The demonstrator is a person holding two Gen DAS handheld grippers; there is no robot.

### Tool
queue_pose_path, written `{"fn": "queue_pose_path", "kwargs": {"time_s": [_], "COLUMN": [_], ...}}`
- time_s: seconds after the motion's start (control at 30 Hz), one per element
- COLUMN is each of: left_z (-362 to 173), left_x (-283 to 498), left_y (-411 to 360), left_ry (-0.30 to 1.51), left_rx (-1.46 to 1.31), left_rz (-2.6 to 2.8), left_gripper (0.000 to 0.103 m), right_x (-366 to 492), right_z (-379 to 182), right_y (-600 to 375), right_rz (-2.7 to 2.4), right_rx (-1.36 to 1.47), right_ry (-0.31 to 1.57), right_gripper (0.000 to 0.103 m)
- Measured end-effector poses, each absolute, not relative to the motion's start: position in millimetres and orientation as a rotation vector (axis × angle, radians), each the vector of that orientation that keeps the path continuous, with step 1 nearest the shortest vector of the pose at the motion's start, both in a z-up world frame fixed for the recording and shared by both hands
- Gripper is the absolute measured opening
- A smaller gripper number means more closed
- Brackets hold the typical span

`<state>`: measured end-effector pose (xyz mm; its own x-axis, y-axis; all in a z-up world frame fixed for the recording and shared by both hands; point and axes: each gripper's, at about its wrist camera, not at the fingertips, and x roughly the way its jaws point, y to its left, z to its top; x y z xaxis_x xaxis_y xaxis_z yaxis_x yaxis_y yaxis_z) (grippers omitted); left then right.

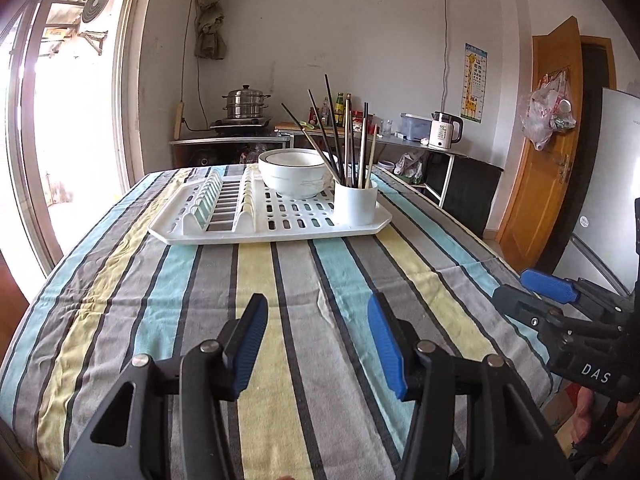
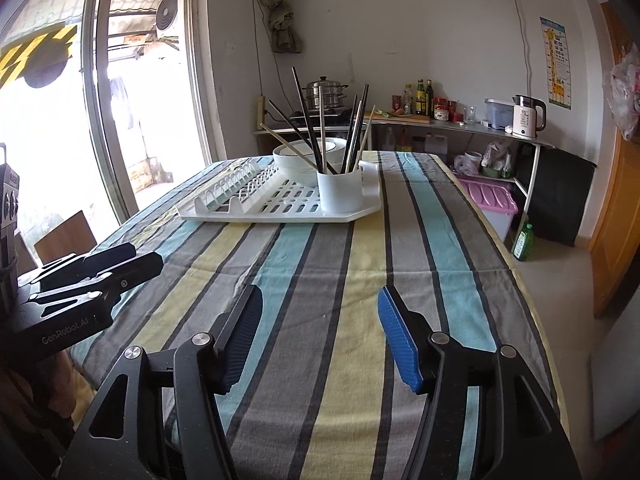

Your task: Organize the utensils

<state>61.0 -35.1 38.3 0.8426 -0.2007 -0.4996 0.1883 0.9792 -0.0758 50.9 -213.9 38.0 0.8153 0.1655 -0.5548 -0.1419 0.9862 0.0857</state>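
Worktop (image 1: 280,280) covered in a striped cloth, stripes running away from both cameras. White dish rack (image 1: 272,216) sits flat at the far half of it, long axis crossways to the stripes, plate slots on its left part. White bowl (image 1: 296,172) stands upright on the rack, toward the back. White utensil cup (image 1: 355,203) stands upright at the rack's near right corner, just right of the bowl.

Chopsticks (image 1: 344,140) are all in the cup, lower ends inside, long axes near vertical. They fan out: dark ones lean left and up, some over the bowl, pale ones closer to upright or tilted slightly right. Exact count unclear.

Left hand-held gripper (image 1: 316,336) hovers over the near part of the cloth, fingers spread wide, nothing between the blue pads, pointing toward the rack. Right hand-held gripper (image 2: 320,332) same: spread, holding nothing, aimed at the rack, well apart from it. Each shows at the edge of the other's view, side by side.
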Motion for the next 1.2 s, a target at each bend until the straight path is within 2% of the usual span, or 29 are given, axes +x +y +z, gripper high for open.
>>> {"fn": "queue_pose_path", "kwargs": {"time_s": [1.2], "left_z": [37.2], "left_x": [47.7], "left_y": [-40.4], "left_ry": [0.509], "left_rx": [-0.019], "left_rz": [-0.209], "left_gripper": [0.054], "right_x": [39.5], "right_z": [42.5], "right_y": [-207.8], "right_rz": [0.147], "right_rx": [0.015], "right_ry": [0.569], "right_gripper": [0.061]}}
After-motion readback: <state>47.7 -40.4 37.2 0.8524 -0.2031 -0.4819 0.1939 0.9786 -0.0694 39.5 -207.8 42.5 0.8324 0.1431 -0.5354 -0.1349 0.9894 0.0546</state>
